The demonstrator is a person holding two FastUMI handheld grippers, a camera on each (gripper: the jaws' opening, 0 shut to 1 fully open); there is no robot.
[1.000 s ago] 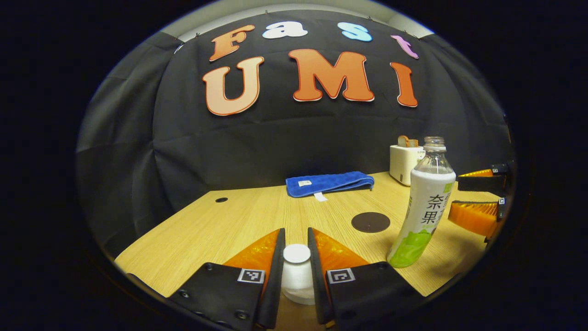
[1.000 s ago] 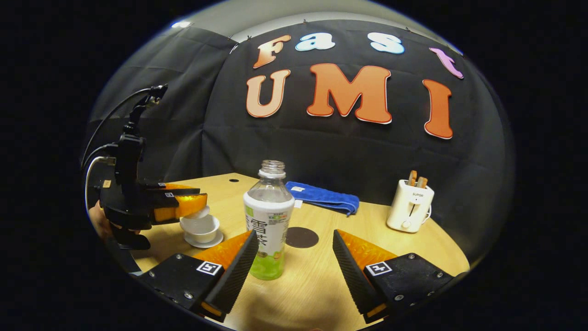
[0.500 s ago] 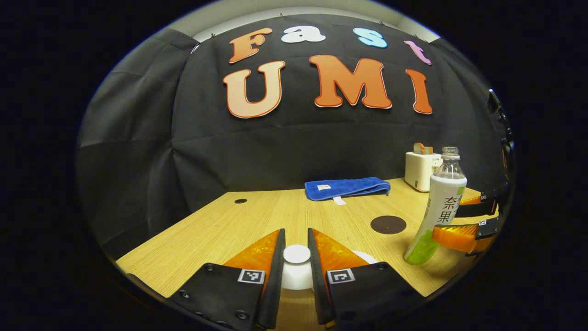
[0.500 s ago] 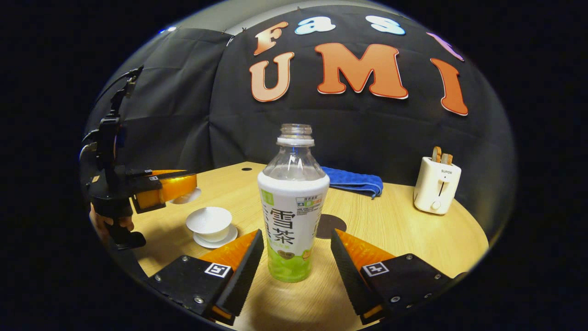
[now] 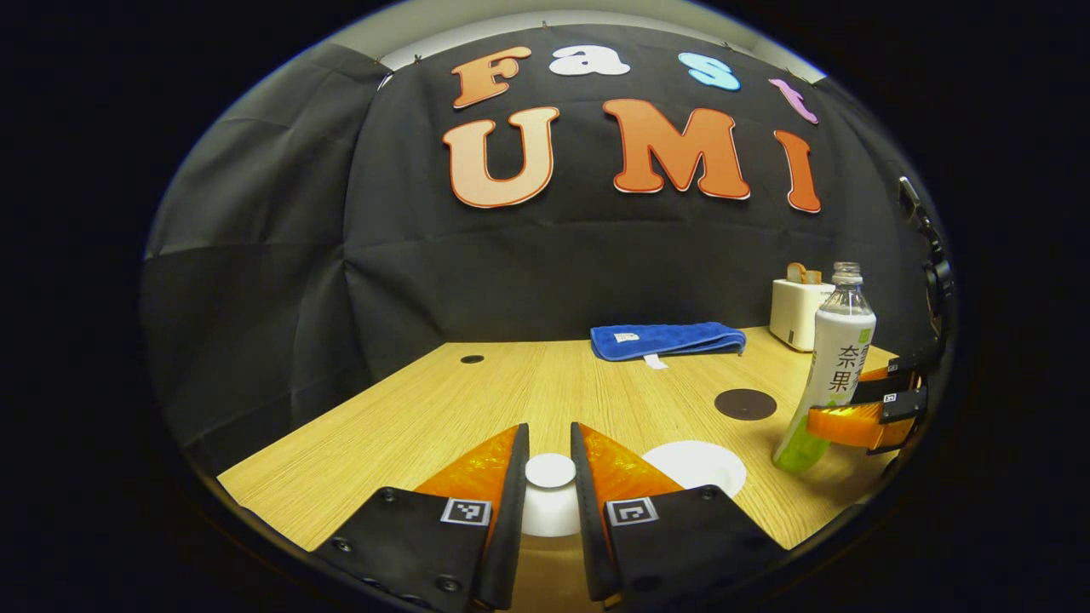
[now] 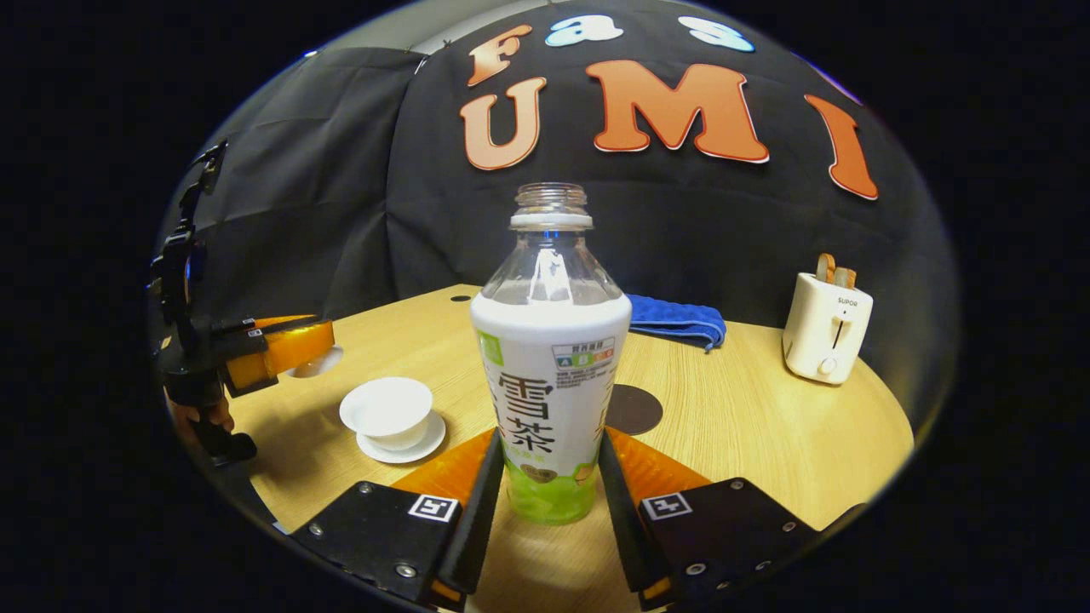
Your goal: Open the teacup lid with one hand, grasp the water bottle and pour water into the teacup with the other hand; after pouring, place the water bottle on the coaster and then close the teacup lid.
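Now my left gripper [image 5: 549, 477] is clamped on the knob of the teacup lid [image 5: 550, 502], held up and off to the side of the teacup [image 6: 387, 411] so the mouth is clear for pouring. The cup sits open on its saucer [image 6: 402, 445], near the front left of the table [image 6: 766, 426].

My right gripper [image 6: 549, 477] has both fingers pressed on the lower body of the water bottle [image 6: 549, 375]. The bottle stands upright on the table, uncapped, so a low grip should keep it steady when I tilt it; that is my guess.

The coaster [image 6: 632, 409] lies just behind the bottle, bare, ready for set-down.

Surface: pale wood-grain tabletop. Further back are a folded blue towel [image 6: 677, 319] and a white toaster [image 6: 826, 328]; black cloth wall behind.
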